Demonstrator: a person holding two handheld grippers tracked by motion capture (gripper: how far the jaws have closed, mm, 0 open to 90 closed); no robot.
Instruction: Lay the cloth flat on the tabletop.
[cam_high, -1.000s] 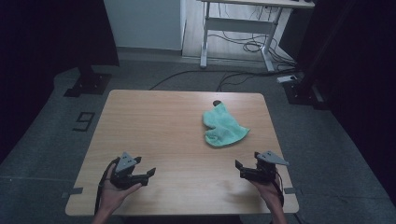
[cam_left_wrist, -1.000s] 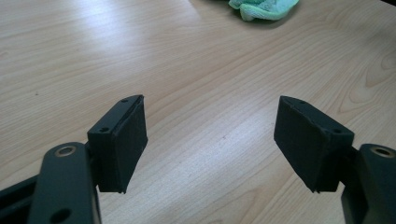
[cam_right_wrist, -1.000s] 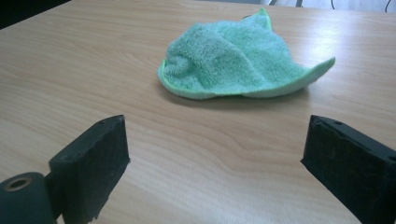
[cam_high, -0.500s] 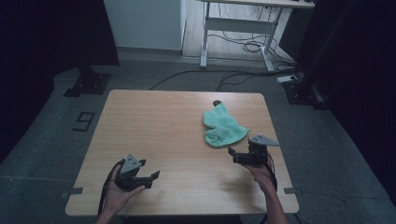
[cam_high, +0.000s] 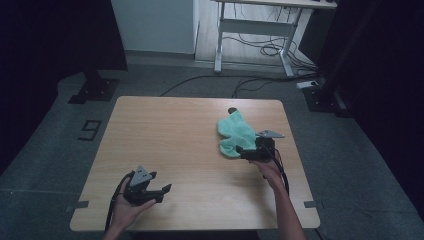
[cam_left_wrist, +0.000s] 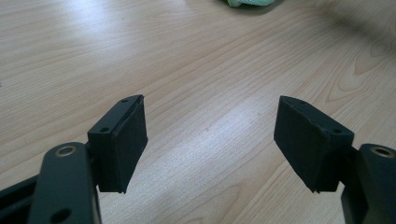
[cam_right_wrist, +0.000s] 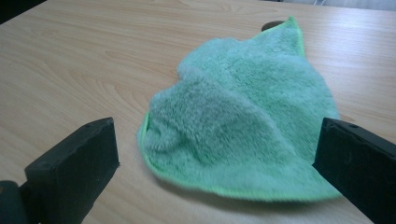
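Your right gripper (cam_high: 243, 151) sits at the near edge of the green cloth (cam_high: 234, 132), jaws spread wide and just been opening, nothing clamped. The cloth lies crumpled at the table's (cam_high: 175, 130) 2 o'clock. Your left gripper (cam_high: 159, 191) at 7 o'clock is released over bare wood.

A crumpled green fleecy microfibre cloth (cam_high: 234, 134) lies in a loose heap on the wooden table (cam_high: 175, 130), toward its far right part. Its pile is soft and fuzzy, edged by a brighter green stitched hem. One corner tapers to a point away from the person; the nearer edge curves round.
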